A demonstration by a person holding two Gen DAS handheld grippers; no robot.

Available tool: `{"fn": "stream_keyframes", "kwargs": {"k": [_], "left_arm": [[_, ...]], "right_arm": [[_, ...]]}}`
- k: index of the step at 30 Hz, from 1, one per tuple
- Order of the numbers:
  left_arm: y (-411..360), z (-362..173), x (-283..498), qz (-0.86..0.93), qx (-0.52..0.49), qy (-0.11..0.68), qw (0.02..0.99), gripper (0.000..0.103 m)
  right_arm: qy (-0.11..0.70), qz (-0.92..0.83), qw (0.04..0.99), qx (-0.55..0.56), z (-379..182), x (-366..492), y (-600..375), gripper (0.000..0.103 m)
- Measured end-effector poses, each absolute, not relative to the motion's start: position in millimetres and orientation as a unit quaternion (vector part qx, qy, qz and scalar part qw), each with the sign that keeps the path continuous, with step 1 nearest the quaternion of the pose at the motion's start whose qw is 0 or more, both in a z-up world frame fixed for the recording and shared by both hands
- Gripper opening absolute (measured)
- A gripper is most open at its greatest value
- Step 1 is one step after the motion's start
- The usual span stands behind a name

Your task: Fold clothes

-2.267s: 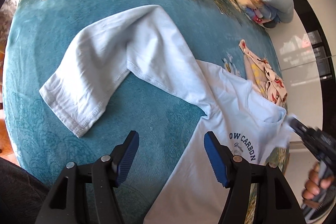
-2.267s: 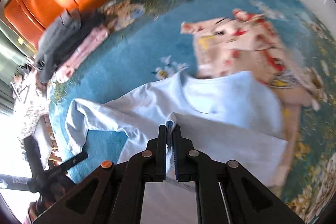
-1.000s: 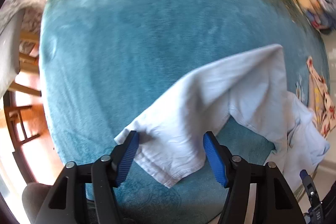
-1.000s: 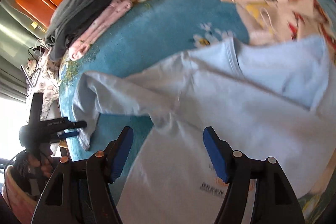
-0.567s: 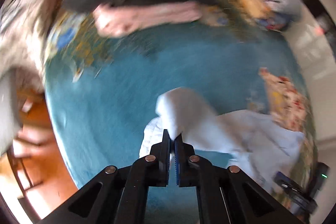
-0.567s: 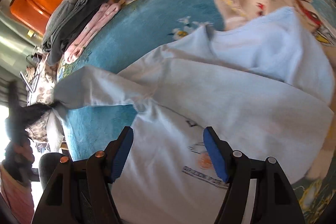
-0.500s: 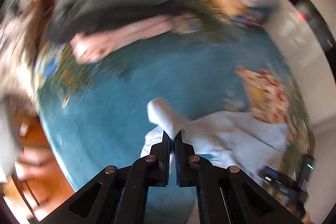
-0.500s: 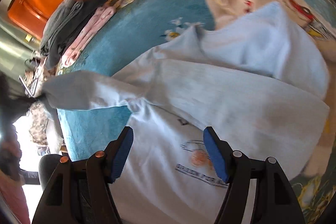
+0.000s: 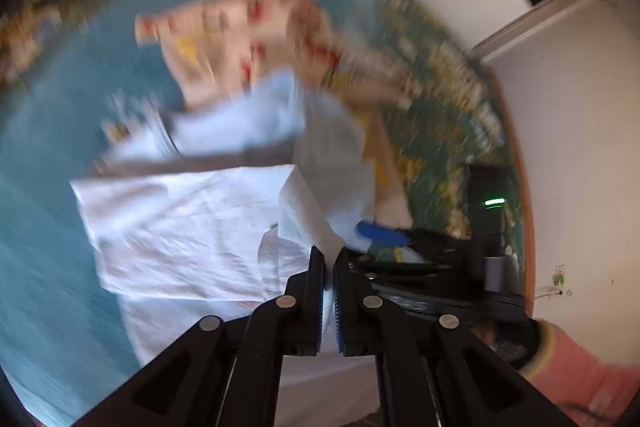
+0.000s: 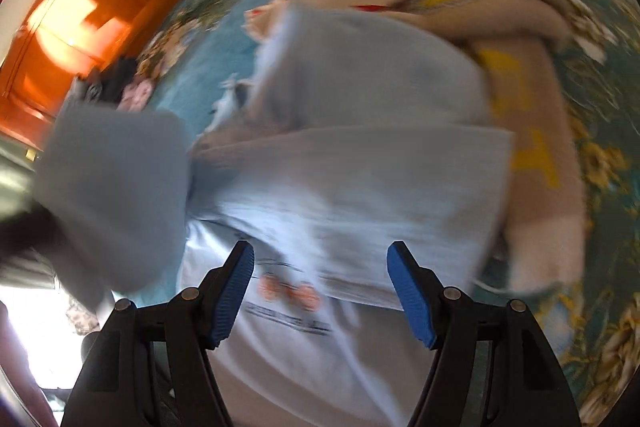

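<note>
Now, over on the left, the left tongs (image 9: 328, 259) have a fold of the pale blue T-shirt (image 9: 192, 227) between their blue pads, and the jaws are easing apart while the cloth still sits in the narrow gap. The sleeve they carry lies doubled across the shirt's body, making a flat, creased panel with a straight upper edge. The shirt is spread on the teal blanket (image 9: 48, 267) with its flowered border, and everything is smeared by motion blur. Just beyond it lies a cream garment (image 9: 248, 35) with red and yellow print, partly tucked under the shirt's far edge.

Moving right, the right tongs (image 10: 320, 287) stand wide apart and grip nothing, hovering above the shirt's front, where a dark line of print and 2 orange blobs show between the pads, too blurred to read. From this view the lifted sleeve (image 10: 116, 195) hangs at the left as a grey-blue flap. At the far right of the left wrist view, a pink sleeve (image 9: 576, 371) shows behind the right tool.
</note>
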State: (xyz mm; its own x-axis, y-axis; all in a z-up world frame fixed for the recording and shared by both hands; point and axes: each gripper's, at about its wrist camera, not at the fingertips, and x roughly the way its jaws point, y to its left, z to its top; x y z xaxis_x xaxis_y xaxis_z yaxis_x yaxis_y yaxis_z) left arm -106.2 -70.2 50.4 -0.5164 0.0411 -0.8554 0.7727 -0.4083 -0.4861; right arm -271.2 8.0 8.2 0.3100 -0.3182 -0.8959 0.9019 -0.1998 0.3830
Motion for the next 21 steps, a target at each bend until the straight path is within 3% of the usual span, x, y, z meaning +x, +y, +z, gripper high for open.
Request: {"fn": "stream_keyframes", "kwargs": {"k": [2, 4, 7, 11, 14, 21], "left_arm": [[-74, 34, -117, -0.704, 0.437, 0.489, 0.272, 0.053], [-74, 35, -118, -0.711, 0.417, 0.502, 0.26, 0.063], [-77, 43, -105, -0.72, 0.385, 0.525, 0.239, 0.07], [-80, 44, -39, -0.703, 0.358, 0.523, 0.323, 0.075], [-73, 12, 23, -0.638, 0.33, 0.569, 0.401, 0.075], [-33, -39, 88, -0.579, 0.28, 0.605, 0.47, 0.075]], "right_arm": [[0.254, -0.534, 0.567, 0.574, 5, -282, 16, 0.07], [0.251, -0.541, 0.558, 0.577, 4, -292, 21, 0.07], [0.25, -0.551, 0.549, 0.577, 4, -302, 26, 0.07], [0.247, -0.557, 0.554, 0.567, 14, -305, 30, 0.07], [0.261, -0.545, 0.58, 0.546, 24, -289, 30, 0.07], [0.376, -0.485, 0.654, 0.442, 26, -184, 21, 0.07]]}}
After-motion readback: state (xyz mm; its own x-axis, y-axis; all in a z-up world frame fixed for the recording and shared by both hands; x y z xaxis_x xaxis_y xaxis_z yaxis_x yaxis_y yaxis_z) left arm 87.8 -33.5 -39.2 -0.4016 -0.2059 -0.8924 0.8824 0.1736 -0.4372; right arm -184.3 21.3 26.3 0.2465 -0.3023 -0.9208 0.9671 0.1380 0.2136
